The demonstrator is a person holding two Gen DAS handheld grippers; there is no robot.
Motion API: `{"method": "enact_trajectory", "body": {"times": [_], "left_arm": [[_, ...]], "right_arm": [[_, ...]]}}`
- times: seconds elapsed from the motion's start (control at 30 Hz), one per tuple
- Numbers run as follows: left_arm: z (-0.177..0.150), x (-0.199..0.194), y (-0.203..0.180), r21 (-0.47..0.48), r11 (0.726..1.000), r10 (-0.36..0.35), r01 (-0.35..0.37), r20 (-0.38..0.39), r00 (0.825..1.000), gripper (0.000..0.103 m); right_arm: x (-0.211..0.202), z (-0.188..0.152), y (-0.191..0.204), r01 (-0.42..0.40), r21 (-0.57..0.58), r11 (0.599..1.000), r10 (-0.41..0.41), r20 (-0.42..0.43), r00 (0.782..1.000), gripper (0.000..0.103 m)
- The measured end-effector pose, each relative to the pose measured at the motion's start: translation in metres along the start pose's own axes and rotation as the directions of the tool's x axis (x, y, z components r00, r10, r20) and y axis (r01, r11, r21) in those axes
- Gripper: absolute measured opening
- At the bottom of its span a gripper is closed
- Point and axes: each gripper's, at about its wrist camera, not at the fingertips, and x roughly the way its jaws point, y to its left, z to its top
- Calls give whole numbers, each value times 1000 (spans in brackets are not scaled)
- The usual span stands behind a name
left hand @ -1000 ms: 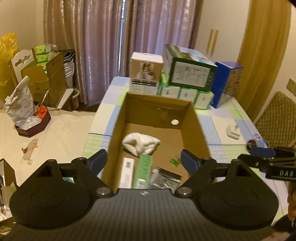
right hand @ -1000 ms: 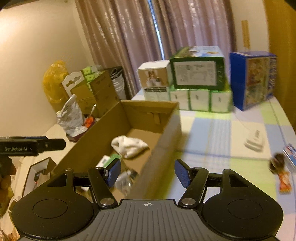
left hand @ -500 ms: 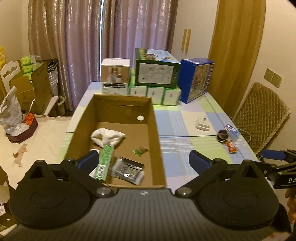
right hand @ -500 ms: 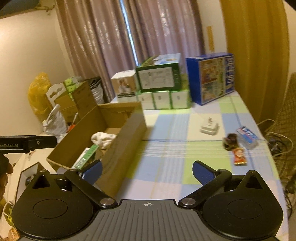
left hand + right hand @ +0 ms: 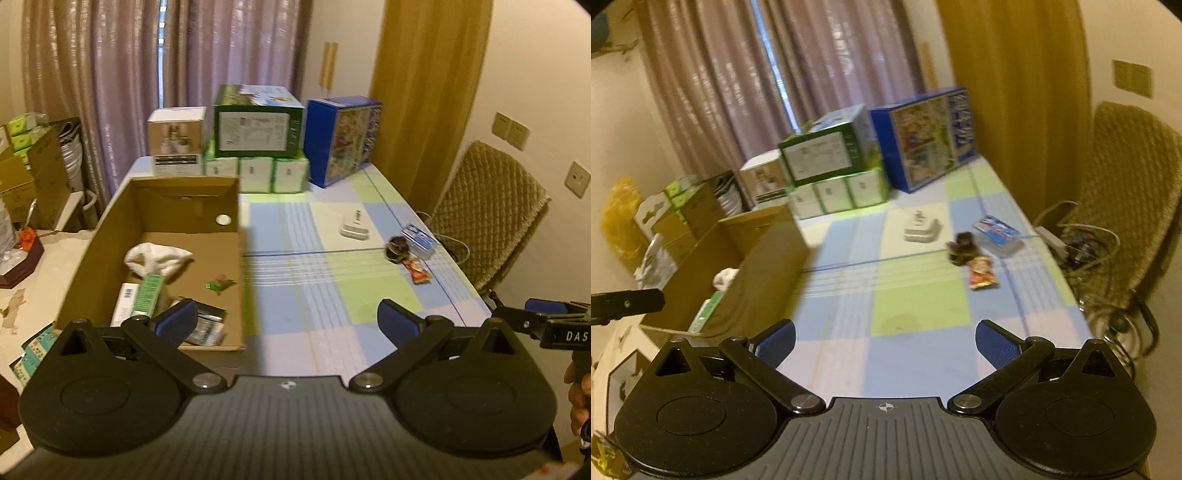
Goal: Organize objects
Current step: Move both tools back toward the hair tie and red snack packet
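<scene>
Cardboard box (image 5: 110, 236) on desk (image 5: 332, 295) left side holds white cloth (image 5: 157, 258), green carton (image 5: 147, 295); snack packet (image 5: 980, 277), dark lump (image 5: 964, 247) lie loose at right. Left tongs (image 5: 286, 321), right tongs (image 5: 884, 341) both wide open, empty

I count one cardboard box (image 5: 110, 229) on my tabletop (image 5: 325, 295). Inside it lie one white cloth (image 5: 157, 258), one green carton (image 5: 147, 293), one white carton (image 5: 125, 304), one small green wrapper (image 5: 219, 284) and one silvery packet (image 5: 207, 325). At twelve o'clock stand six stacked boxes (image 5: 258, 127). Toward two o'clock are four loose things: one white adapter (image 5: 354, 229), one dark lump (image 5: 397, 245), one blue packet (image 5: 419, 238), one red snack wrapper (image 5: 417, 273). One chair (image 5: 491, 206) stands at three o'clock.
</scene>
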Motion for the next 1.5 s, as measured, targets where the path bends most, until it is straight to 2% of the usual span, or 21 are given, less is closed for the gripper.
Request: {"method": "enact_trajectory", "body": {"times": [0.43,0.93,1.3,1.5], "left_arm": [[6,34,-52,72,994,-75,77,-30,997,102],[17,88,-83,114,987,-105,114,-81,991,102],[34,147,-103,145,986,-74,85,-76,994,102],[38,188,-109,148,986,-67,79,-85,994,102]], "right_arm": [[-7,-5,-46,57,72,996,-56,-15,998,101],[17,0,-74,107,75,991,-105,-31,994,101],[63,26,-92,121,-17,993,-121,-25,992,100],[105,41,-105,124,-44,991,-126,-45,991,88]]}}
